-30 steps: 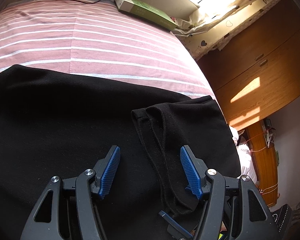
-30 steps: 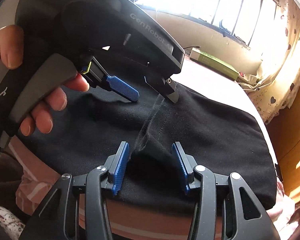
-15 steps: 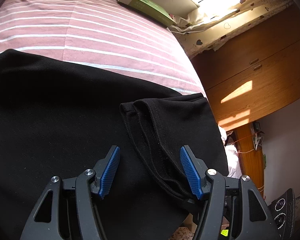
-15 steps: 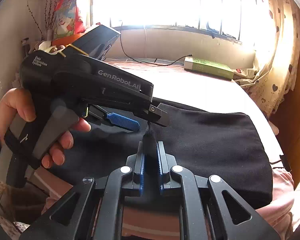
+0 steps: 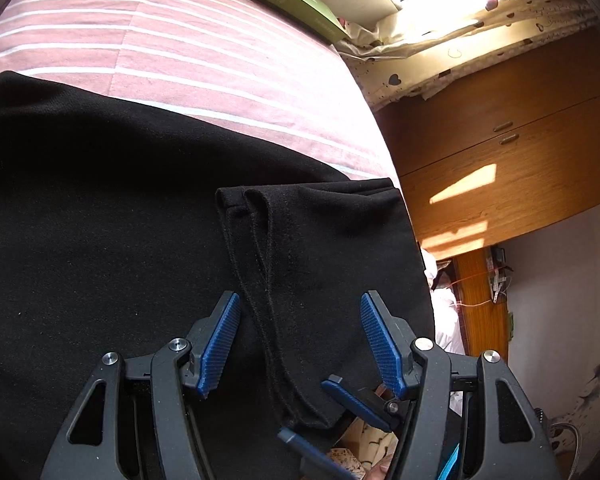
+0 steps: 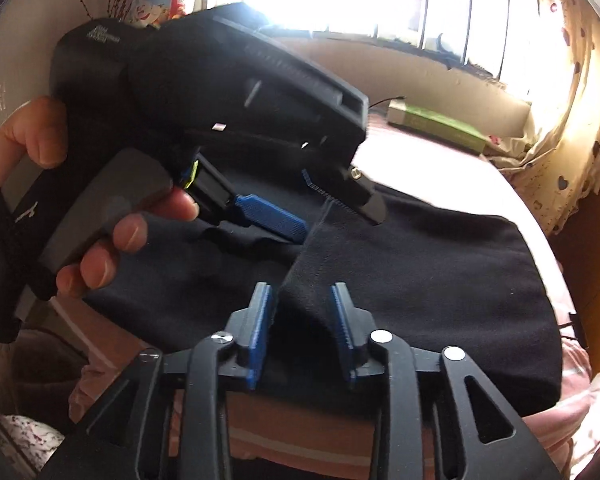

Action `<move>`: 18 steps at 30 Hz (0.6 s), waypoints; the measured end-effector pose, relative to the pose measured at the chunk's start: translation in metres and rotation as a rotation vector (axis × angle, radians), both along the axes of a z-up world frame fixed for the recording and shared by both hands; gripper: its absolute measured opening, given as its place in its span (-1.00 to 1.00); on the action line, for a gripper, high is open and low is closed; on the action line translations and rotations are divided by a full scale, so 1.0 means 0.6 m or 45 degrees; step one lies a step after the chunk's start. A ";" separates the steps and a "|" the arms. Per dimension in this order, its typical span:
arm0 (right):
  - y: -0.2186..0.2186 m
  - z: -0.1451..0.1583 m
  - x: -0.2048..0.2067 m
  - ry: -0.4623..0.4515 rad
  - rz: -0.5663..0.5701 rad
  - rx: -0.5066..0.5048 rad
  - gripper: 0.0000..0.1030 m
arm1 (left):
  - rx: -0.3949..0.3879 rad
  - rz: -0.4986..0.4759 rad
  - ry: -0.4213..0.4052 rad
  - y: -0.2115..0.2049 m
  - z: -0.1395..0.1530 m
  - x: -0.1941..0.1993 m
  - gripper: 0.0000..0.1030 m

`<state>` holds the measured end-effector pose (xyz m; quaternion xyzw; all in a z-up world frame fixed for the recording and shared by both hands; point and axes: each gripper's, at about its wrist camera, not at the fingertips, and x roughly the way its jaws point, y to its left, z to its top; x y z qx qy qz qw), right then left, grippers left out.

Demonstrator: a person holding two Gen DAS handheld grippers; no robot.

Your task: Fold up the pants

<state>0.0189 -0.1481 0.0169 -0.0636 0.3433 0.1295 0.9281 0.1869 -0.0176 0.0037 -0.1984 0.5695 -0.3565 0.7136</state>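
Currently keeping the left tongs spread wide, blue ribbed pads either side of two stacked hem edges, gripping nothing. Probably straddling that doubled edge so as to close on both layers at once. Same on the right tongs: parted, not pinching, with a raised ridge of cloth standing between the pads. Can't tell whether that ridge touches either pad. Pointing the two tongs at each other from opposite ends of the same fold line, presumably to lift it evenly. Left hand wrapped round the grey trigger of the left tongs, seen from the right wrist view.

Pants lying flat on the bed, already doubled over once judging by the stacked hems near the right-hand edge. Black, matte, slightly fuzzy knit; soft, limp, likely to sag and slip if only one layer gets caught. Stitched seam lines running along each hem.

Underneath, a pink bed sheet with thin white stripes, smooth and taut. Further out: a long flat green box by the sill, a cream curtain with heart print, a brown wooden wardrobe with sun patches.
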 end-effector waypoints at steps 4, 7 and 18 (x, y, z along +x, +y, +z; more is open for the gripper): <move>0.021 -0.012 -0.003 -0.058 -0.031 -0.155 -0.06 | 0.006 -0.016 -0.007 -0.006 0.001 0.001 0.68; 0.040 -0.021 -0.001 -0.100 -0.038 -0.278 -0.06 | 0.006 -0.018 -0.003 -0.006 0.001 0.005 0.68; 0.048 0.000 -0.026 -0.183 -0.085 -0.254 -0.79 | 0.000 -0.038 -0.004 -0.006 -0.002 0.007 0.68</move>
